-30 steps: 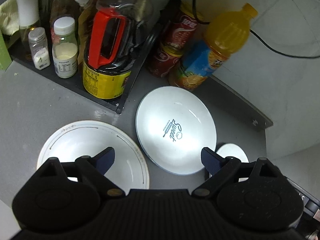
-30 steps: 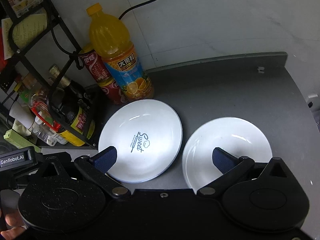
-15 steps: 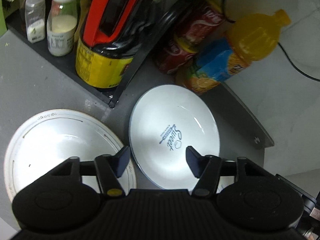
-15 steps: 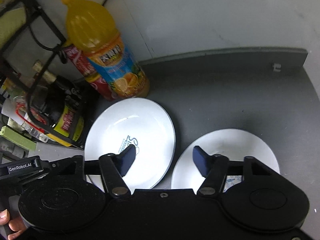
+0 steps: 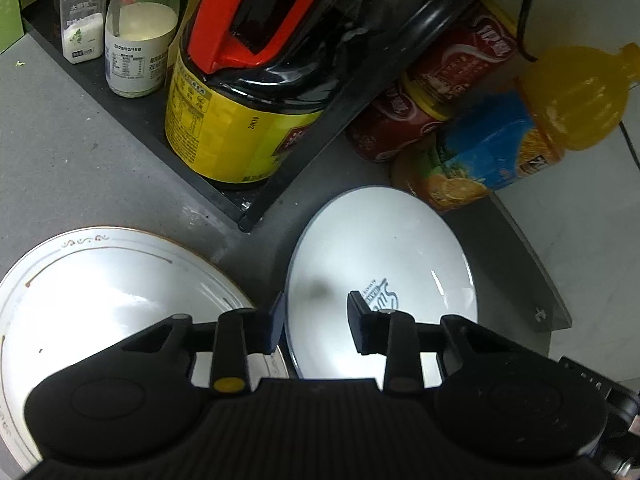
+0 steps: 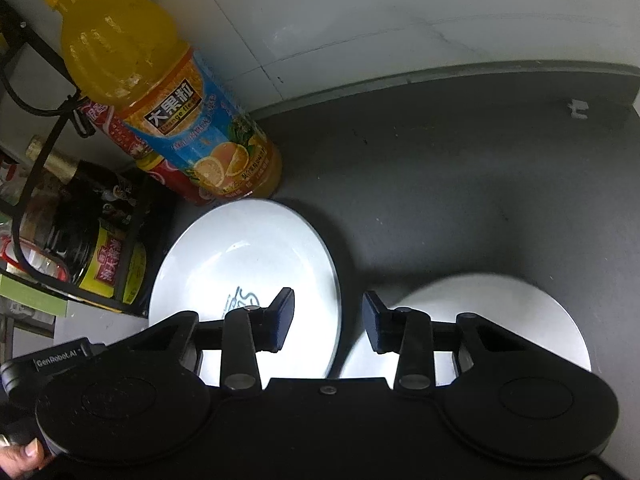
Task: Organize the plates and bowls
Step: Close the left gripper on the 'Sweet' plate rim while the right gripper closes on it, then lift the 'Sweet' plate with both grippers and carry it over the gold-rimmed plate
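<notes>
A white plate with blue "Sweet" lettering (image 5: 380,248) (image 6: 248,256) lies flat on the dark grey counter. A larger gold-trimmed plate (image 5: 100,300) lies to its left, and a plain white plate (image 6: 480,312) to its right. My left gripper (image 5: 318,326) is low over the lettered plate's left rim, which runs between its blue fingers; a clear gap remains, so it is open. My right gripper (image 6: 329,320) straddles the same plate's right rim, also open with a gap. Neither holds anything.
A black wire rack behind holds a soy sauce jug (image 5: 240,120) and small jars (image 5: 136,40). Red cans (image 5: 400,120) and an orange juice bottle (image 6: 160,100) stand close behind the lettered plate. The counter's raised back edge (image 6: 440,76) meets a white wall. A hand (image 6: 16,456) shows bottom left.
Both grippers have moved down and forward onto the lettered plate. Their fingers have narrowed from wide open to a smaller gap, each now over one rim.
</notes>
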A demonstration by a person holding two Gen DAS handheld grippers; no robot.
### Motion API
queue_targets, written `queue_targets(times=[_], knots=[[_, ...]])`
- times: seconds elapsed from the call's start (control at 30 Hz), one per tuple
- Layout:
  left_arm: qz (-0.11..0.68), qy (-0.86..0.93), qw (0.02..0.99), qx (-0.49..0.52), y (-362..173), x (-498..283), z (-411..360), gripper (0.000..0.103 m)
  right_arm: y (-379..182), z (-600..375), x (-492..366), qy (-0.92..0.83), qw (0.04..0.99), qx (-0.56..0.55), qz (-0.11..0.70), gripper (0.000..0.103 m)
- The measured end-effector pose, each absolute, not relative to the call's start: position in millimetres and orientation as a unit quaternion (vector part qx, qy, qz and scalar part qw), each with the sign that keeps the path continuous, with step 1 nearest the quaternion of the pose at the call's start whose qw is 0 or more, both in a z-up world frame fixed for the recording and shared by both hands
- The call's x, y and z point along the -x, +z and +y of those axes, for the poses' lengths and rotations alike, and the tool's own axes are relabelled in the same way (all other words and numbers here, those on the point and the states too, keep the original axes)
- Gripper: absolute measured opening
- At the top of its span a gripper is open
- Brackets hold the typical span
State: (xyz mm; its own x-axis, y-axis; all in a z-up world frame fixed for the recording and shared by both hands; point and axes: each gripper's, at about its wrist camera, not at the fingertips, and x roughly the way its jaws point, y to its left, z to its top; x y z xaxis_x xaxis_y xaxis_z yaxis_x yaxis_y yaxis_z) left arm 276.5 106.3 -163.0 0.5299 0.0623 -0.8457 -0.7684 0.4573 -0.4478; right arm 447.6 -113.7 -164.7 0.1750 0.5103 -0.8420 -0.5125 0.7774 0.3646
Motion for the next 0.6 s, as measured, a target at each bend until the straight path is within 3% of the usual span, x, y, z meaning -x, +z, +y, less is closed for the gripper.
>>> queue_targets(times=[0.27, 0.6], knots=[[0.408, 0.282, 0.748, 0.440, -179.9, -281.5, 112.2, 0.025, -188.0, -101.2, -463.7, 0.310, 0.763, 0.000, 0.568, 0.027], [0.414, 0.283, 0.747, 0.437, -192.3, -288.1, 121.8, 0.019, -213.2, -93.0, -468.0, 0.302, 0.743, 0.000, 0.598, 0.025]])
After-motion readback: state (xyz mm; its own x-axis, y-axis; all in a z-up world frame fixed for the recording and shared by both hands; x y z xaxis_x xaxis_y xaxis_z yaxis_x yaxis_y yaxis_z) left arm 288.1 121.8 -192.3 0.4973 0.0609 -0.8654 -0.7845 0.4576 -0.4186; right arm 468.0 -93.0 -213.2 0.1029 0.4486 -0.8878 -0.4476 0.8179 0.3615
